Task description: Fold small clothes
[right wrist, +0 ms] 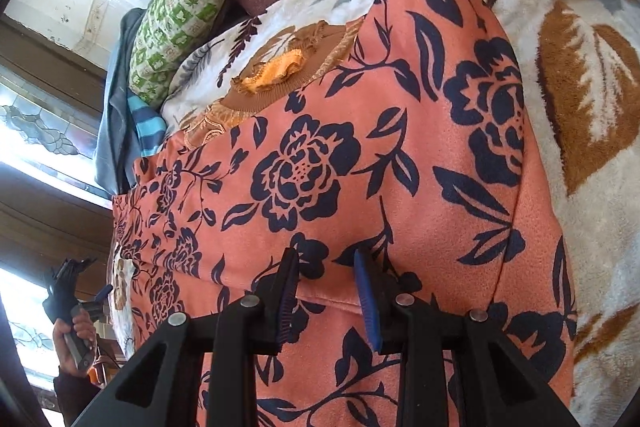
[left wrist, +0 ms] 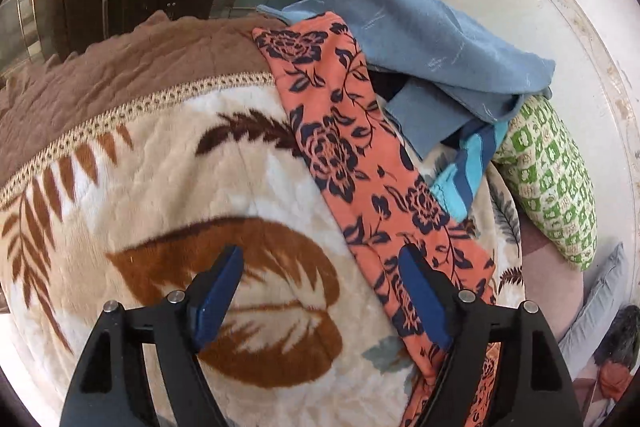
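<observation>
One plush leaf-print blanket (left wrist: 168, 187) covers the bed, beside a window (right wrist: 36, 131). Orange floral garment (right wrist: 360, 167) lies flat; left claw (left wrist: 320, 291) released, right claw (right wrist: 326, 291) seemingly pinching its fold.

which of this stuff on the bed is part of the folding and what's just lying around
For the job: orange floral garment, left gripper, right gripper.

Lying about: leaf-print blanket, blue cloth, striped blue cloth, green patterned pillow.

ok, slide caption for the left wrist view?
Left tool open above leaf-print blanket, orange floral garment alongside, blue clothes piled behind.
</observation>
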### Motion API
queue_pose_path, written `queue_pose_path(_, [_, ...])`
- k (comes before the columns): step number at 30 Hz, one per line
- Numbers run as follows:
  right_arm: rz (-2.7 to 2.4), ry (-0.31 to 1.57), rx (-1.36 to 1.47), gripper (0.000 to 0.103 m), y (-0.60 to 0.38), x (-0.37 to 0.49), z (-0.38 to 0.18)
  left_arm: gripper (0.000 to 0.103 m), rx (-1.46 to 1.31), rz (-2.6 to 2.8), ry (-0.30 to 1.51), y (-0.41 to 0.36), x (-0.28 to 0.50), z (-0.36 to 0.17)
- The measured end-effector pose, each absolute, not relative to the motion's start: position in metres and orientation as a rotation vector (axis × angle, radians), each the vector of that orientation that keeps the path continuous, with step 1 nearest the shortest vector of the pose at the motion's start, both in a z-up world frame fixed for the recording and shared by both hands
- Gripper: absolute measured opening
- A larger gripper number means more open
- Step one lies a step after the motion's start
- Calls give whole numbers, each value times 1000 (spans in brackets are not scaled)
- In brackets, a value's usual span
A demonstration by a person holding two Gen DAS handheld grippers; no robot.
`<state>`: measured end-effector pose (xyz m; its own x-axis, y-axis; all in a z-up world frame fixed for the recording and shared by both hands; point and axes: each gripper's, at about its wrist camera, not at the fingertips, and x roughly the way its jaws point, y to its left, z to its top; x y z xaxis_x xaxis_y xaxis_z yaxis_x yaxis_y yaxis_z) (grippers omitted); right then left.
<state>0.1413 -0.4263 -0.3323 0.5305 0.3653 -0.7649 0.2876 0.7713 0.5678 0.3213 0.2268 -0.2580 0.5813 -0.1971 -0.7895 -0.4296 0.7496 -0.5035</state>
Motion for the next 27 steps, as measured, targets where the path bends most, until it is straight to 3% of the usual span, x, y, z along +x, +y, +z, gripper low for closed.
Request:
queue_pose_path(3, [62,1040,727,32,-428,144,-333,86,-816,155,978,246,352,-263])
queue_pose_path(10, [86,1053,690,32,-428,157,-333,85,-1094,62,1021,250,397,-302])
queue_pose_path(16, [105,1056,692,32,-430,159,-333,81,-1043,34,960,239,415,-306])
queue_pose_path(18, [108,1054,691,32,-430,159,-333,73,-1039,49,949,243,424,-307])
queue_pose_path(20, [108,1053,682,32,-429,158,-333,57,-1034,64,928,248,431,-308])
queue_pose_path(22, [107,1053,672,32,-428,159,-333,35,-1026,96,921,252,433,-311])
queue_pose_path(23, [106,1052,668,32,-428,159,-332,18,-1022,109,918,254,434,-312])
queue_pose_path(24, [106,1050,662,32,-427,159,-332,11,-1010,118,918,254,435,-313])
queue_pose_path(27, [103,1046,650,32,-425,161,-332,10,-932,110,874,246,432,-301])
